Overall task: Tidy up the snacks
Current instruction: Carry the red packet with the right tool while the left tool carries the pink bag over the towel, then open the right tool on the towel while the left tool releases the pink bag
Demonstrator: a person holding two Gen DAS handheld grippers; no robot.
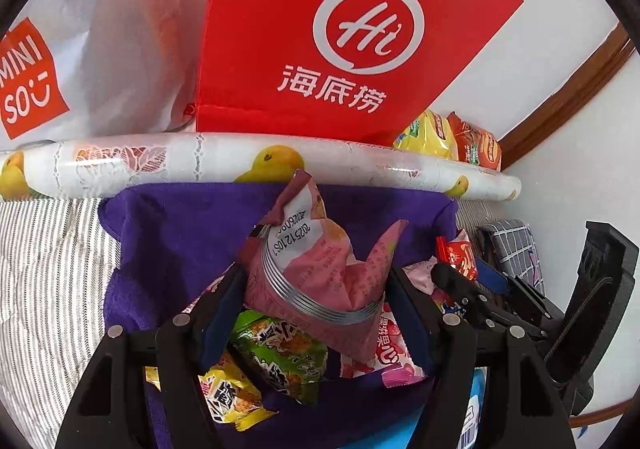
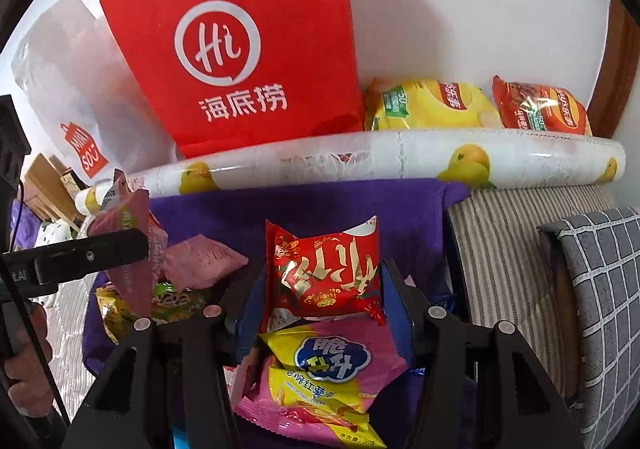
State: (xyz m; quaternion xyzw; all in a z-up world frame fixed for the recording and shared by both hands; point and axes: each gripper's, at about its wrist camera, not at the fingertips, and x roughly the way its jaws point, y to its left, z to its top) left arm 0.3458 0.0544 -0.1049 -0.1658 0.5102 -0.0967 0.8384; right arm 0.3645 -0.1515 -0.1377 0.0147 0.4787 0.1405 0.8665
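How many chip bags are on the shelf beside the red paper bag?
2: a yellow chip bag next to the red paper bag, and an orange chip bag right of it. More may hide behind the bags.

left gripper (image 1: 316, 289), black two-finger tool angled downward, jaws closed on a pink snack packet (image 1: 316, 273); right gripper (image 2: 322, 285), likewise angled downward, jaws clamping a red snack packet (image 2: 324, 269).
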